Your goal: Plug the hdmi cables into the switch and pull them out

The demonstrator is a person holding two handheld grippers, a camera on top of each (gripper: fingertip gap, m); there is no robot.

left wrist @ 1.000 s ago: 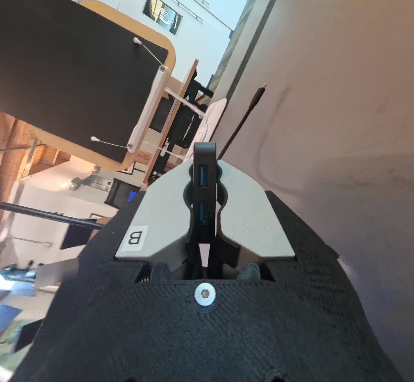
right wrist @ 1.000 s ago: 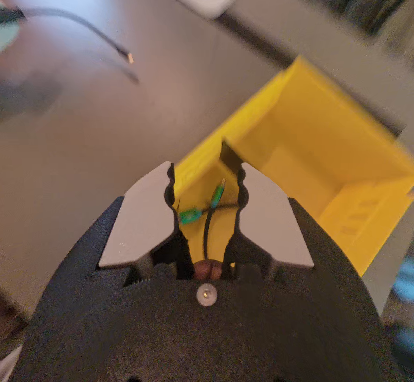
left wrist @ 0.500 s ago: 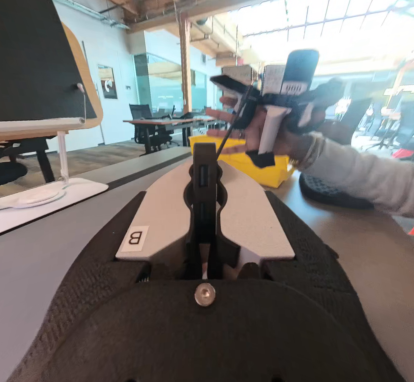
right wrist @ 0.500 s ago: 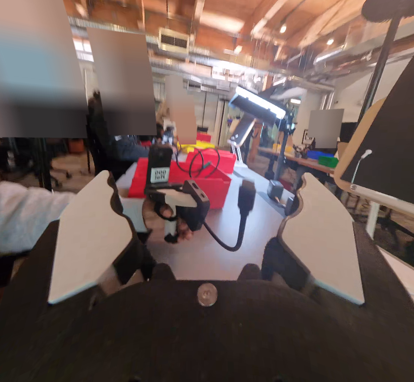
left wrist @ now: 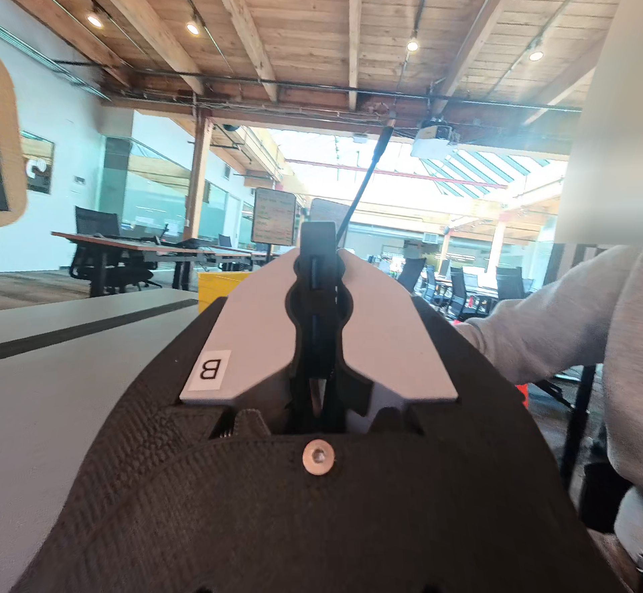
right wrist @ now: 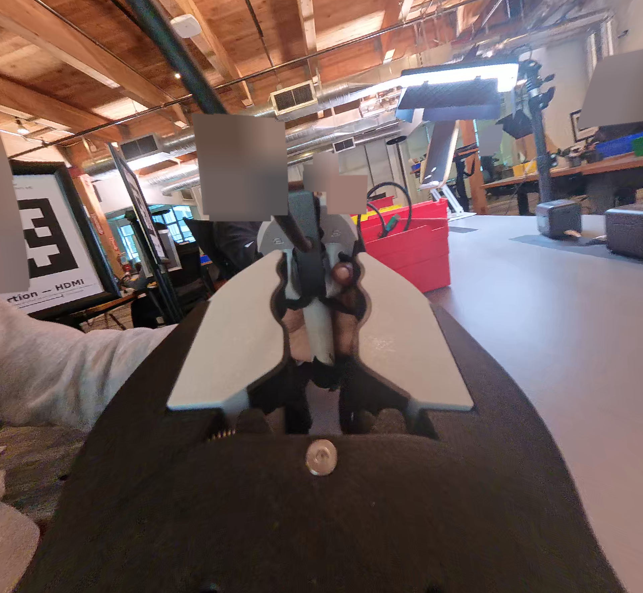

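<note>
My left gripper [left wrist: 318, 256] is shut on a black switch [left wrist: 317, 238] that stands on edge between its fingers. A thin black cable [left wrist: 362, 186] rises from the switch to a small plug [left wrist: 387, 132], up and to the right. In the right wrist view, my right gripper [right wrist: 320, 257] is open with nothing between its fingers. It points at the left gripper [right wrist: 306, 231], which a hand [right wrist: 342, 275] holds a little way off. The switch [right wrist: 301, 205] and its cable [right wrist: 195, 78] show there too. The cable runs up past the top left.
A grey table [right wrist: 539, 315] spreads to the right. A red bin [right wrist: 414, 259] with cables and a green-ended plug [right wrist: 394, 221] stands behind the left gripper. A yellow bin [left wrist: 219, 284] is behind the switch. Black boxes [right wrist: 558, 224] sit far right. A grey sleeve [left wrist: 556, 315] is at the right.
Both grippers have swung up from the table to face each other. The right gripper has narrowed from wide open. The left gripper still holds the switch.
</note>
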